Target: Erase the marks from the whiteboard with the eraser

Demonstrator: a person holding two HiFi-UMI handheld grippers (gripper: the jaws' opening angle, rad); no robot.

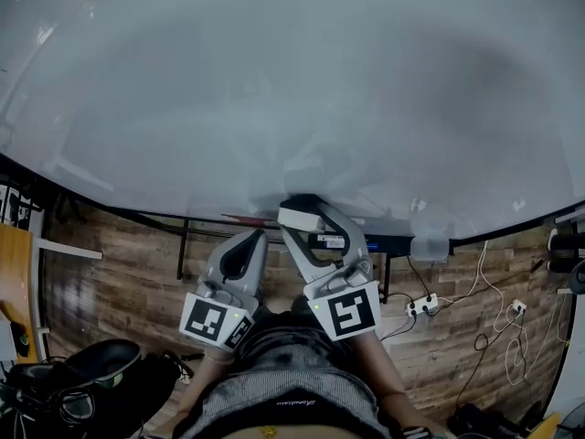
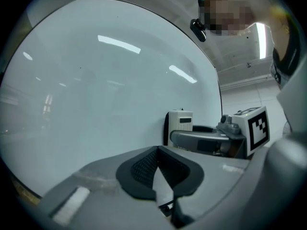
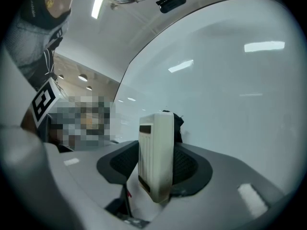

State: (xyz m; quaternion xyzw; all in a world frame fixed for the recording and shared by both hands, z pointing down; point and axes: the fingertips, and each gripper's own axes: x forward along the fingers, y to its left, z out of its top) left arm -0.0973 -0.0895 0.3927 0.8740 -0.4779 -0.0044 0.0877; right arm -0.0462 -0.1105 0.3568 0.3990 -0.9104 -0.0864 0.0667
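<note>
Where the whiteboard [image 1: 274,80] ends — wood-plank floor [image 1: 119,273], cables [image 1: 494,327]; eraser [image 1: 300,218] in right gripper [image 3: 154,169].

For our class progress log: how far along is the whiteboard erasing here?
Done: the whiteboard shows no marks in any view, only light reflections. In hand: the right gripper has its jaws clamped on the eraser, felt side toward the board's lower edge. The left gripper is shut and empty. Left: seemingly nothing to wipe.
</note>
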